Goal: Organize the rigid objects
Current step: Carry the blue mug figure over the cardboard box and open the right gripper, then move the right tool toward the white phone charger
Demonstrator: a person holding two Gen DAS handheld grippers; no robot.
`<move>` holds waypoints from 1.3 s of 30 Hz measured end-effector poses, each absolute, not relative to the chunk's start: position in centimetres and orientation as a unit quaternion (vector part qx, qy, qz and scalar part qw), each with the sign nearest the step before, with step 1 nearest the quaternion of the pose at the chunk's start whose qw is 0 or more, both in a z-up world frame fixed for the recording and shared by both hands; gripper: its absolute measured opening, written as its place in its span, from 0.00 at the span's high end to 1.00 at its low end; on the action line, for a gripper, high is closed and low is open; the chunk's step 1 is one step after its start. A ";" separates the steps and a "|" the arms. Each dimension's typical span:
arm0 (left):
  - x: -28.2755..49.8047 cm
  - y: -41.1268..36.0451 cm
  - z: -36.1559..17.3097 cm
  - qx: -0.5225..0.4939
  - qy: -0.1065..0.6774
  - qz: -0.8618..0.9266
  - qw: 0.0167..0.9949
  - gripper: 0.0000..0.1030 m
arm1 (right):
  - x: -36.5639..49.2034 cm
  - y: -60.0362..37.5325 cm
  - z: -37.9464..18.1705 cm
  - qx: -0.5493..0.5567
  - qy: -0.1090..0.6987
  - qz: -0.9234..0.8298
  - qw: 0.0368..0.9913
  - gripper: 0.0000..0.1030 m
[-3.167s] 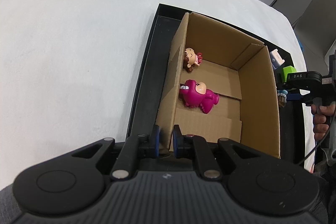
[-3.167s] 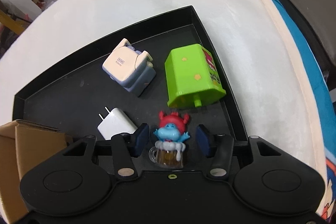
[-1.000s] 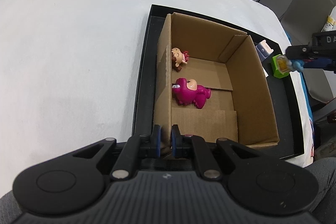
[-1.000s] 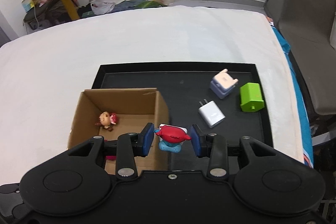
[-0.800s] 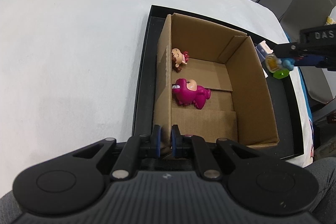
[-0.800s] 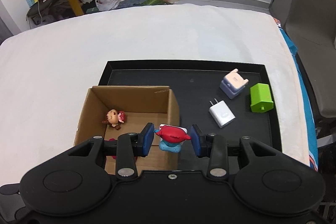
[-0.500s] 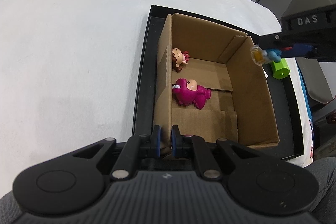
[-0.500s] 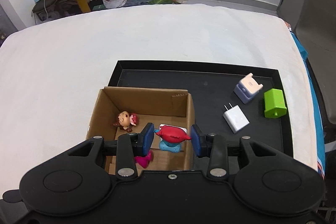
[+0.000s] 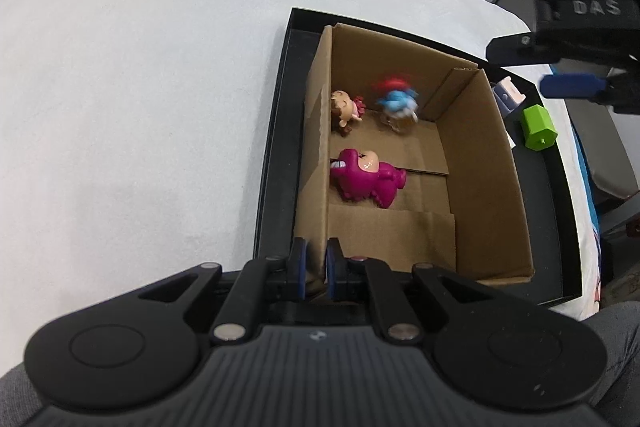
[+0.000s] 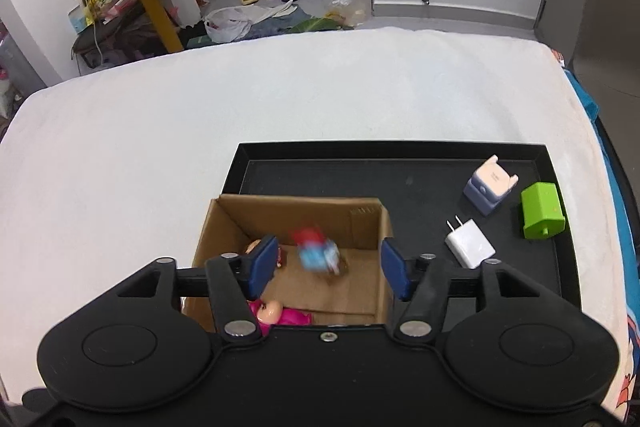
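An open cardboard box (image 9: 476,163) (image 10: 292,207) stands in a black tray (image 9: 280,131) (image 10: 360,163). My left gripper (image 9: 315,269) is shut on the box's near left wall. My right gripper (image 10: 328,269) is open and empty above the box; it also shows in the left wrist view (image 9: 568,75). A blue and red figurine (image 9: 396,99) (image 10: 316,251), blurred, is inside the box below the right gripper. A brown-haired doll (image 9: 344,109) (image 10: 256,247) and a magenta dinosaur toy (image 9: 366,177) (image 10: 280,313) lie in the box.
On the tray right of the box lie a white charger (image 10: 470,243), a lavender and cream adapter (image 10: 490,185) (image 9: 508,93) and a green house-shaped block (image 10: 542,209) (image 9: 538,125). White cloth (image 10: 240,107) covers the table around the tray.
My right gripper moved over the box, opened and let go of the blue and red figurine, which now drops into the box. My left gripper keeps holding the box wall.
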State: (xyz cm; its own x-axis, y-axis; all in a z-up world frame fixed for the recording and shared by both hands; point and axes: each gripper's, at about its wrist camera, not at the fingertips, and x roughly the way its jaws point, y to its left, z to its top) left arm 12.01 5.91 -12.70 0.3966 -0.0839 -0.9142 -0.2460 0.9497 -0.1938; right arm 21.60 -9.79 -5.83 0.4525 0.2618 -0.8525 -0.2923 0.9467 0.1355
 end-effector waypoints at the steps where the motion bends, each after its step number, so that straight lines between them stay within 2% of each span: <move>1: 12.0 5.9 -12.7 -0.151 0.547 0.050 0.822 0.91 | 21.4 -10.0 -5.7 -0.016 0.495 0.164 0.853 0.34; 4: 12.0 5.8 -12.6 -0.151 0.546 0.052 0.822 0.91 | 21.0 -10.6 -5.5 -0.012 0.494 0.168 0.853 0.25; 10: 12.1 5.6 -12.5 -0.145 0.548 0.058 0.822 0.91 | 20.5 -12.4 -5.5 -0.009 0.501 0.167 0.849 0.20; 39: 12.3 4.7 -12.0 -0.134 0.548 0.087 0.821 0.92 | 21.7 -21.7 -7.5 0.065 0.515 0.156 0.840 0.12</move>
